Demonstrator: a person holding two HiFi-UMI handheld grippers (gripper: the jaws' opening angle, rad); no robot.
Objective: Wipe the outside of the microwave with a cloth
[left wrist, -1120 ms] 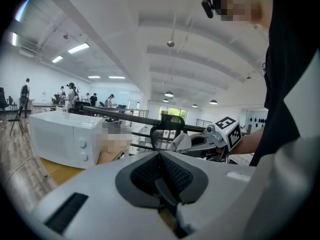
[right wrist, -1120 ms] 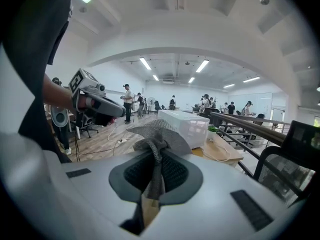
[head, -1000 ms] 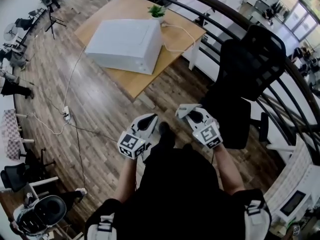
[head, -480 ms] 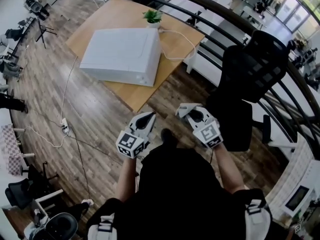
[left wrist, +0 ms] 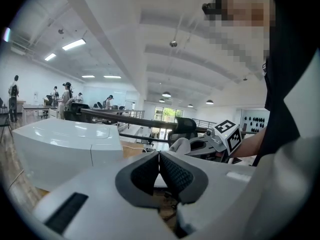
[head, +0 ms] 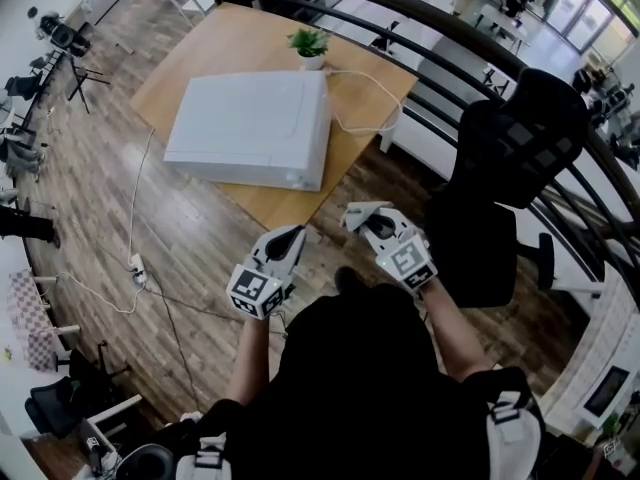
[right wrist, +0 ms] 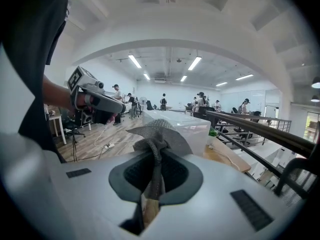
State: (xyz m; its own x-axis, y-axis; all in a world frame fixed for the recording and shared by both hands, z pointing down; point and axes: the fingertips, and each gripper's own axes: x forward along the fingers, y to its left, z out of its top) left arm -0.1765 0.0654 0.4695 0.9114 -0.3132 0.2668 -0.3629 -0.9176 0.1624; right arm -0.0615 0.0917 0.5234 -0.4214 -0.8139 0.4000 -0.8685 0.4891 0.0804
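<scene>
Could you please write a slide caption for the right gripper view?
Right gripper shut on a grey cloth, facing the white microwave on the wooden table.

Both forearms reach forward, left tool (head: 293, 236) pressed together empty, right tool (head: 358, 218) clamping cloth (right wrist: 161, 134)

microwave (head: 250, 128): white, smooth, bit shiny. cloth (right wrist: 159, 134): grey, bumpy weave. table (head: 225, 38): plain wood. floor (head: 190, 238): wood planks.

A black top (head: 370, 388) at 6 o'clock; left claw (head: 297, 231) and right claw (head: 351, 214) are white, with dark bumpy pads (left wrist: 176, 173) and square-marked cubes (head: 257, 294).
</scene>
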